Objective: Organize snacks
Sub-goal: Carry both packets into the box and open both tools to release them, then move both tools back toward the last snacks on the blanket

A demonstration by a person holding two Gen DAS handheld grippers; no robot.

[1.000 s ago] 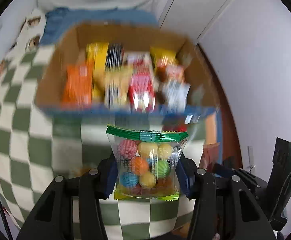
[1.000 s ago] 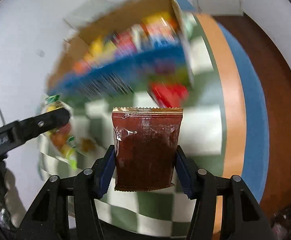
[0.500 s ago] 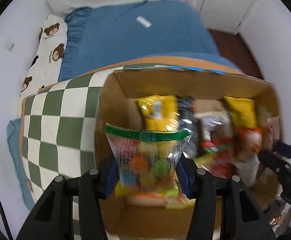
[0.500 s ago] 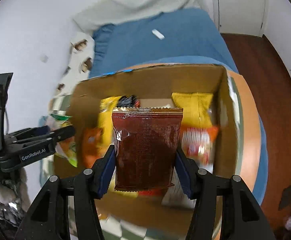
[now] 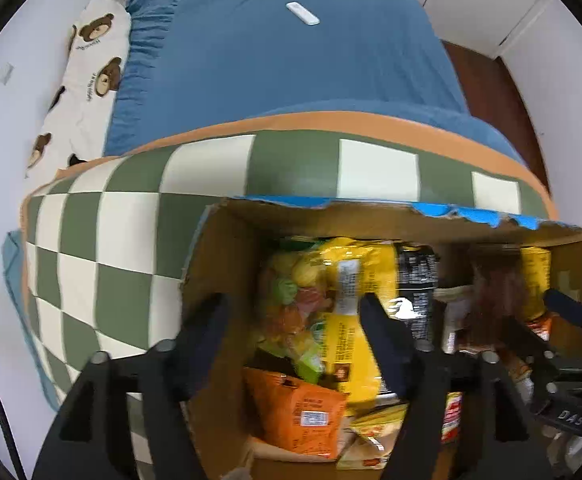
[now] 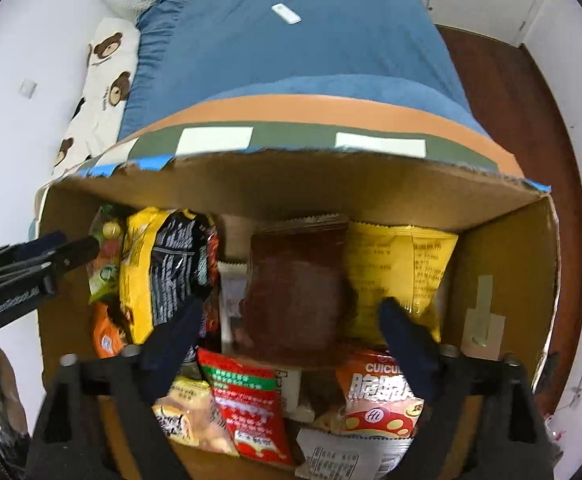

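A cardboard box full of snack packets stands on a checked cloth. My left gripper is open over the box's left end; the clear bag of coloured candies lies loose in the box between its fingers, against a yellow packet. My right gripper is open over the box's middle; the brown packet stands in the box ahead of it, between a black packet and a yellow packet. The left gripper also shows in the right wrist view.
The green and white checked cloth with an orange border lies on a bed with a blue sheet. A bear-print pillow lies at the left. A white remote lies on the sheet. Wooden floor is to the right.
Both grippers have opened. The candy bag and the brown packet have left the jaws and now sit in the box. Both grippers moved lower into the box.
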